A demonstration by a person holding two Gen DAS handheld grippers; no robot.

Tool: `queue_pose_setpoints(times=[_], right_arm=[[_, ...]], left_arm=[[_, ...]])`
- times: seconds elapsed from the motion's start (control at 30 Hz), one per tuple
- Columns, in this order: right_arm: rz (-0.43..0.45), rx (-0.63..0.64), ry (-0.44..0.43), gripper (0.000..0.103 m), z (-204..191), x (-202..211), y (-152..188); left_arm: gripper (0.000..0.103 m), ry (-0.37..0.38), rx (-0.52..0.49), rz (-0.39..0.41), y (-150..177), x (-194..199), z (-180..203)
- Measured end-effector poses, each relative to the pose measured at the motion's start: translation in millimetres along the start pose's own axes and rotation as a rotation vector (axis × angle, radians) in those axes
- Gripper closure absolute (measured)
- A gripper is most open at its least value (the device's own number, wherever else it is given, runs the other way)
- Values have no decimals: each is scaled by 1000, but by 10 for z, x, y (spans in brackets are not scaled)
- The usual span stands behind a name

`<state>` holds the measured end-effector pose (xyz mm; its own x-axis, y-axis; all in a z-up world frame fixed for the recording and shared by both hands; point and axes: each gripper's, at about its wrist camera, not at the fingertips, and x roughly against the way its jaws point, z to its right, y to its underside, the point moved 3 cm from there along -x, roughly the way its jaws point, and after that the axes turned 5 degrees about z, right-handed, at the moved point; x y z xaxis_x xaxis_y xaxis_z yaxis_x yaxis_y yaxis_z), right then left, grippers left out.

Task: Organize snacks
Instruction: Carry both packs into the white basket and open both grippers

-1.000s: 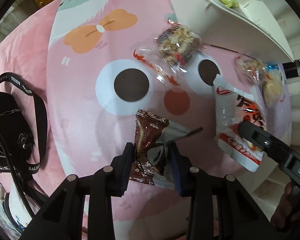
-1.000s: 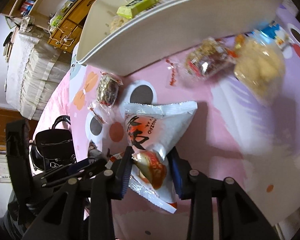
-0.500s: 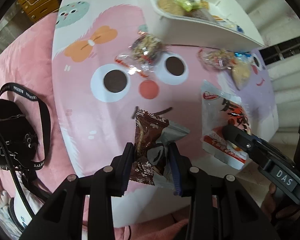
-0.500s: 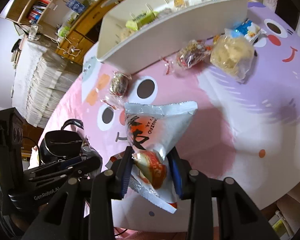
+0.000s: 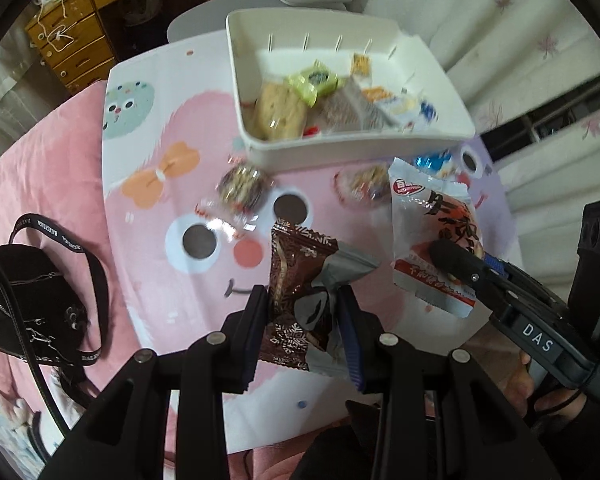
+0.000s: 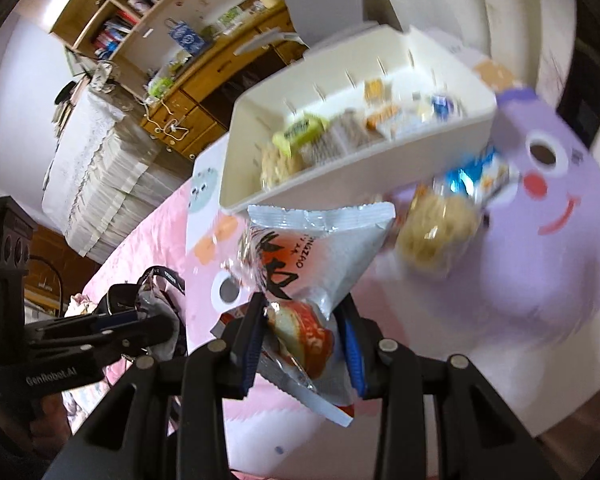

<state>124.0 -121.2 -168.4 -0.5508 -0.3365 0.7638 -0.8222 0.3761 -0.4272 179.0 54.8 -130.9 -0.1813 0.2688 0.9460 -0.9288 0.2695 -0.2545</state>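
My left hand-held gripper (image 5: 303, 322) clamps a brown packet (image 5: 300, 280), my right hand-held gripper (image 6: 302, 338) a white bag (image 6: 312, 256); the white bin (image 5: 356, 144) holds mixed wrapped snacks (image 5: 324, 100).

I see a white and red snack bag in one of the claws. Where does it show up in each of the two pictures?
Left wrist view: the white and red snack bag is at the right, pinched by the right gripper.
Right wrist view: the bag is at centre, between the near fingers.
Shared landmark: the white bin of snacks, behind the bag in both.

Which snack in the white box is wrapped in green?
The small green packet near the middle of the white box, beside the round cookie; the others are tan, grey, orange or blue.
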Motion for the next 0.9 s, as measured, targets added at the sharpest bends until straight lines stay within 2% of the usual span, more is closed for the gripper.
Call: queue_pose_setpoints(times=[0.1,0.53,0.67,0.9], right_arm=[[-1,-2,-48,67,69,49,-231],[-6,131,-116,67,293,-27,-1124],[18,160,-114,67,397,-79,-1387],[101,256,-62,66,592,-170,-1762]], left_arm=[[69,14,60,7,-201,10,92],[69,-43,135,99,-1076,-44,498],[69,-57,153,116,-1321,-114,586],[69,-85,169,139,-1691,-284,683]])
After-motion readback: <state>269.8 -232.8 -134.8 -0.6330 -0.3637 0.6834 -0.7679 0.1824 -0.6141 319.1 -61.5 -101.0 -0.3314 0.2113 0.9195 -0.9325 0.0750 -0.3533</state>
